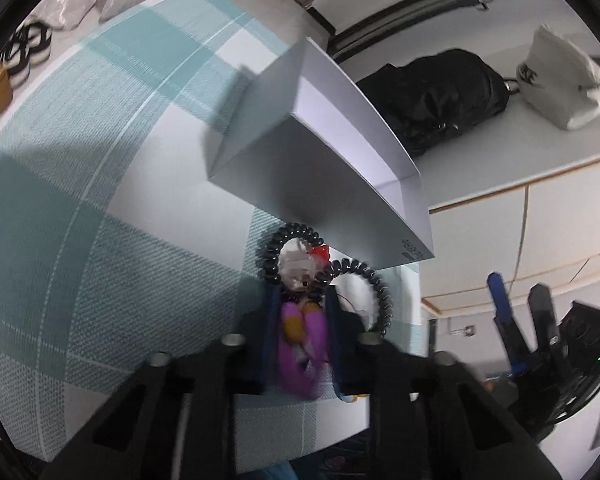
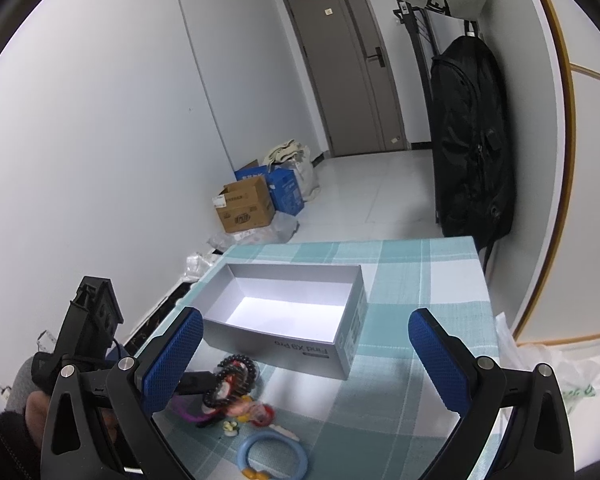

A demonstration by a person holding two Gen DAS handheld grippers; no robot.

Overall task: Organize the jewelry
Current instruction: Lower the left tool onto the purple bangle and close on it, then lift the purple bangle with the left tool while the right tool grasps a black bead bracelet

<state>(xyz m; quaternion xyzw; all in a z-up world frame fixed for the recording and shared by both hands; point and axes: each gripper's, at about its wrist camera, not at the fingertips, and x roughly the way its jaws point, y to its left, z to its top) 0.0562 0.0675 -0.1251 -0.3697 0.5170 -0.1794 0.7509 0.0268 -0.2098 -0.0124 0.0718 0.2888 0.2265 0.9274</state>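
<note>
Left gripper (image 1: 300,320) squeezing shut on purple hair tie (image 1: 300,344), near box (image 1: 324,184). Right gripper (image 2: 306,354) gaping wide, holding nothing.

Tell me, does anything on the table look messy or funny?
Yes. The jewelry pile is a tangle beside the white box, not in it; the box is empty. Black coil hair ties loop over a purple piece that the left gripper pinches. A blue ring lies apart, nearer the table's edge.

Purple ornament (image 1: 300,336) blurred (lower end behind fingers); blue ring (image 2: 274,458) cut off.
</note>
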